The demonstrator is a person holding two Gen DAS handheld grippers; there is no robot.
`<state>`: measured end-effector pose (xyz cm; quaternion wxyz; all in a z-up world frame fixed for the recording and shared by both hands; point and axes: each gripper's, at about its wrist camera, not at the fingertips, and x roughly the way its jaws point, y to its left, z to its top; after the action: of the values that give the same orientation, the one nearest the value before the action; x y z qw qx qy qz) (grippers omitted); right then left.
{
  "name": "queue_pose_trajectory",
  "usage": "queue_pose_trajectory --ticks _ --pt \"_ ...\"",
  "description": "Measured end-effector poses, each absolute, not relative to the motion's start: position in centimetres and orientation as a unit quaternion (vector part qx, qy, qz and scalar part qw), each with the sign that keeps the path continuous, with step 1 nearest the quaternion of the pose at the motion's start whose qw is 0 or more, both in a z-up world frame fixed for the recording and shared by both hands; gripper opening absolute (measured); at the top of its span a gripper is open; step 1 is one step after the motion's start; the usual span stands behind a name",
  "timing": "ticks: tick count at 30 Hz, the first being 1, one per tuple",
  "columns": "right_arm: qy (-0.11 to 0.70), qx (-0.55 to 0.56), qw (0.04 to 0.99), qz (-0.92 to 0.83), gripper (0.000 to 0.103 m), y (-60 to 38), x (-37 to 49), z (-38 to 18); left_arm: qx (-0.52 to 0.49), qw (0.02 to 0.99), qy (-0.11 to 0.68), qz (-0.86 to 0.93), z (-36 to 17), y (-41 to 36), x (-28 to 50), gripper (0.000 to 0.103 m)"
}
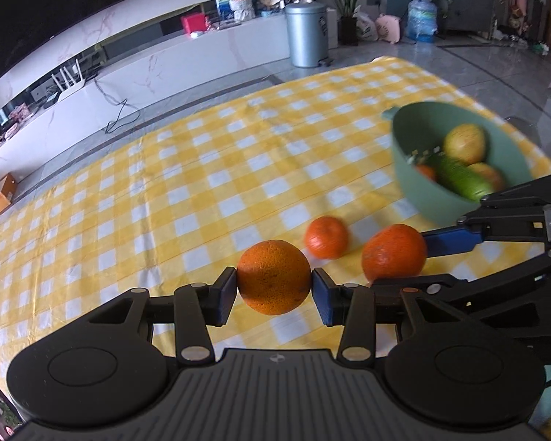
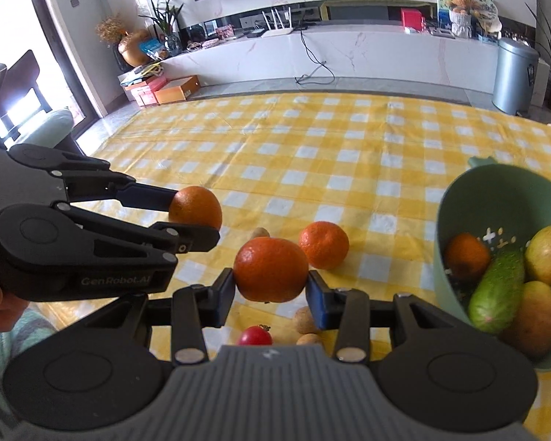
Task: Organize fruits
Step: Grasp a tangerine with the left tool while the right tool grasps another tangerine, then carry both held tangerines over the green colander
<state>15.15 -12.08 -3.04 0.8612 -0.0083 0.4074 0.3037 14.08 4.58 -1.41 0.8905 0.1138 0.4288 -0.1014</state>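
Note:
My left gripper [image 1: 274, 283] is shut on an orange [image 1: 273, 276] and holds it above the yellow checked tablecloth [image 1: 202, 183]; it also shows in the right wrist view [image 2: 196, 210]. My right gripper [image 2: 270, 282] is shut on a second orange [image 2: 270, 269], seen in the left wrist view [image 1: 393, 252] too. A third orange [image 2: 324, 245] lies loose on the cloth just beyond. The green bowl [image 2: 459, 198] at the right holds a small orange [image 2: 465, 256], a cucumber [image 2: 497, 292] and two yellow-red fruits [image 2: 549, 251].
A cherry tomato [image 2: 255, 335] and small potatoes [image 2: 305, 319] lie on the cloth under my right gripper. A metal bin [image 2: 514, 75] and a white TV console [image 2: 349, 51] stand beyond the table's far edge.

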Motion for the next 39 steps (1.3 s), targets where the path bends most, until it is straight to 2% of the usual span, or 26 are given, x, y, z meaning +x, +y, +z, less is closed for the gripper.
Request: queue_pose_trajectory --ticks 17,29,39 --pt "0.382 -0.073 0.885 0.255 0.039 -22.7 14.4 1.8 0.075 0.888 0.415 -0.185 2.3 -3.5 14.1 0.05" --pt "0.414 -0.1 0.88 0.212 0.039 -27.9 16.9 -0.1 0.07 0.871 0.434 -0.22 0.8 -9.2 17.6 0.05" --pt "0.441 -0.122 0.866 0.202 0.039 -28.5 19.7 -2.0 0.066 0.847 0.477 -0.225 -1.6 -10.1 21.1 0.05"
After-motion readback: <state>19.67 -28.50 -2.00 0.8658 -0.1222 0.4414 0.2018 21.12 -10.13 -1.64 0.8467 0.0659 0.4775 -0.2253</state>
